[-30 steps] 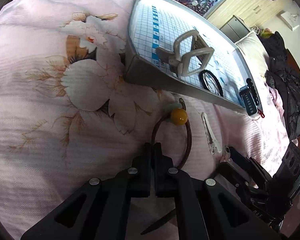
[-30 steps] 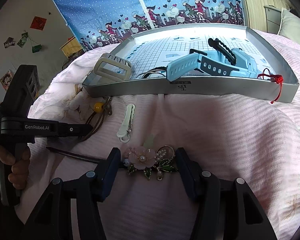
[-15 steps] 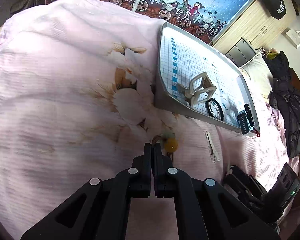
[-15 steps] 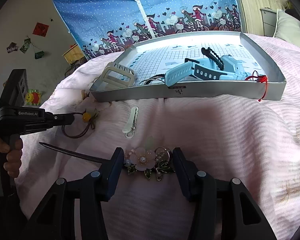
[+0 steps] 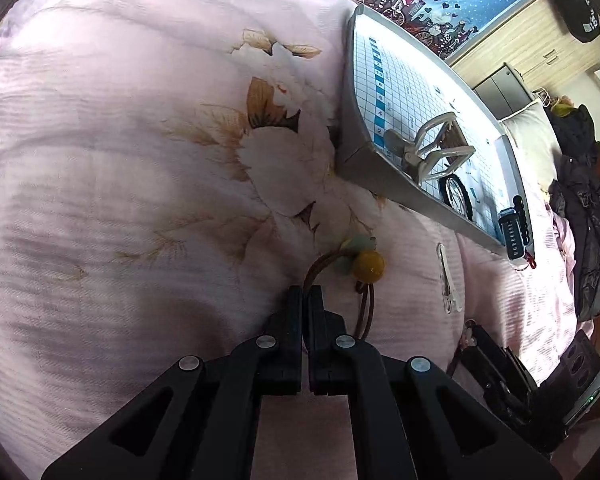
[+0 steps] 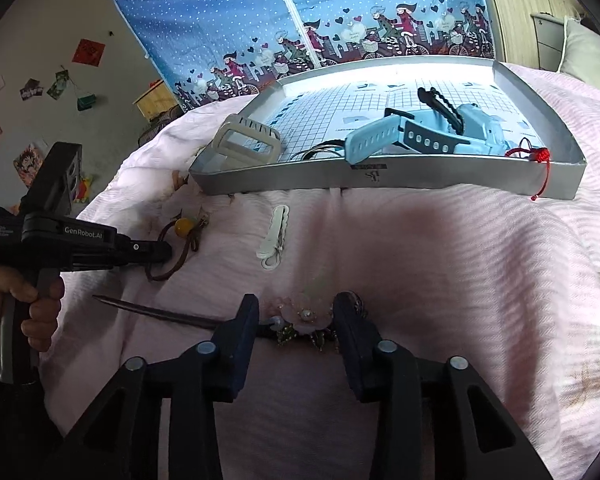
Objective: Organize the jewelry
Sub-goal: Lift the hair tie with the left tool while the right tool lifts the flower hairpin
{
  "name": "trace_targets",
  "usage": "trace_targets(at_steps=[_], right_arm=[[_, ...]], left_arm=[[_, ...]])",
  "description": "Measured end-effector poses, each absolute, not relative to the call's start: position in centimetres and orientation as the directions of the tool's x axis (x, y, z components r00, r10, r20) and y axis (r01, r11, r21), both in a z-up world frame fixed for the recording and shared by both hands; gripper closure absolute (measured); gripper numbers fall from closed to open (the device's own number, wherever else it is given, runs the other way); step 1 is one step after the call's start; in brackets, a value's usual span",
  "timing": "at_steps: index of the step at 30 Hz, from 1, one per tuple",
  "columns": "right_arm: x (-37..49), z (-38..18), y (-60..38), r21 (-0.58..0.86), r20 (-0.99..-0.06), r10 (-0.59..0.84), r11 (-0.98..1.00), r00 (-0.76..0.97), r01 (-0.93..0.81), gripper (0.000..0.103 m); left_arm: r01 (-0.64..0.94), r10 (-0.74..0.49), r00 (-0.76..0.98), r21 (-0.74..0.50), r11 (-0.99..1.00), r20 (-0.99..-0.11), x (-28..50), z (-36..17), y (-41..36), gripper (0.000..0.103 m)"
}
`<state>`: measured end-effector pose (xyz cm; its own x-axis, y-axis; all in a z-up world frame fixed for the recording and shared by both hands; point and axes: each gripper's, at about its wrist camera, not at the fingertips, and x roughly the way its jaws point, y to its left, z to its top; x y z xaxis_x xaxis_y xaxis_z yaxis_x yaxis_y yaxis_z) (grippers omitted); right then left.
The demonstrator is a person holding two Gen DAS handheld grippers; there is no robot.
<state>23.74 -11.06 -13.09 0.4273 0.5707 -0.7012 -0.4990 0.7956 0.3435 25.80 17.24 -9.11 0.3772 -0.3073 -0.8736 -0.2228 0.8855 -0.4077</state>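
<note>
Here the left gripper (image 5: pixel 305 292), jaws pinched on the brown cord bracelet (image 5: pixel 362 280), must carry it to the tray (image 6: pixel 380 178); the right gripper (image 6: pixel 296 312) straddles the flower hairpin (image 6: pixel 300 316), wide.

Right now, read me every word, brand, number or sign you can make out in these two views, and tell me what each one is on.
"GenRobot.AI": white lettering on the side of the black left gripper.
"10", "4", "2": on the blue scale strip of the grid sheet lining the shallow silver tray.
Small dark logo on the tray's front wall: too blurred to read.
White label on the left gripper's rear: too small to read.
</note>
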Motion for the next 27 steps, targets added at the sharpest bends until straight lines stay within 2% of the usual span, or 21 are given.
trace_targets(at_steps=[3,8,10,14,17,20,22,23,27], right_arm=[[23.4,-13.2,-10.3,0.308,-0.714,0.553,0.799,0.430,-0.517,0.055],[23.4,-13.5,-10.4,0.303,-0.721,0.531,0.820,0.446,-0.486,0.057],[23.1,-13.5,-10.8,0.253,-0.741,0.452,0.873,0.497,-0.417,0.052],[23.4,-13.8,-11.2,0.298,-0.741,0.473,0.868,0.476,-0.398,0.051],[23.5,-14.0,-11.0,0.310,-0.741,0.491,0.855,0.458,-0.415,0.043],[24.1,-14.3,-11.2,0.345,-0.736,0.519,0.840,0.436,-0.418,0.043],[24.0,-14.3,-11.4,0.358,-0.729,0.528,0.837,0.436,-0.413,0.047],[24.0,-14.3,-11.5,0.363,-0.726,0.530,0.837,0.438,-0.410,0.052],[23.7,-14.0,-11.6,0.364,-0.719,0.534,0.835,0.445,-0.414,0.052]], left_arm=[[-0.215,-0.298,0.369,-0.393,0.894,-0.880,25.9,-9.1,17.1,0.102],[-0.196,-0.281,0.358,-0.366,0.910,-0.890,26.0,-9.2,16.5,0.102],[-0.190,-0.281,0.354,-0.363,0.912,-0.892,26.1,-9.4,16.1,0.102],[-0.175,-0.274,0.347,-0.349,0.921,-0.897,26.5,-9.7,15.6,0.102],[-0.173,-0.275,0.342,-0.348,0.921,-0.899,26.7,-10.0,15.4,0.102],[-0.173,-0.276,0.339,-0.348,0.921,-0.899,26.9,-10.1,15.4,0.102],[-0.168,-0.276,0.339,-0.346,0.923,-0.899,26.8,-10.1,15.3,0.102],[-0.166,-0.276,0.339,-0.346,0.923,-0.899,27.0,-10.1,15.3,0.102],[-0.166,-0.283,0.340,-0.353,0.921,-0.897,27.1,-10.1,15.2,0.102]])
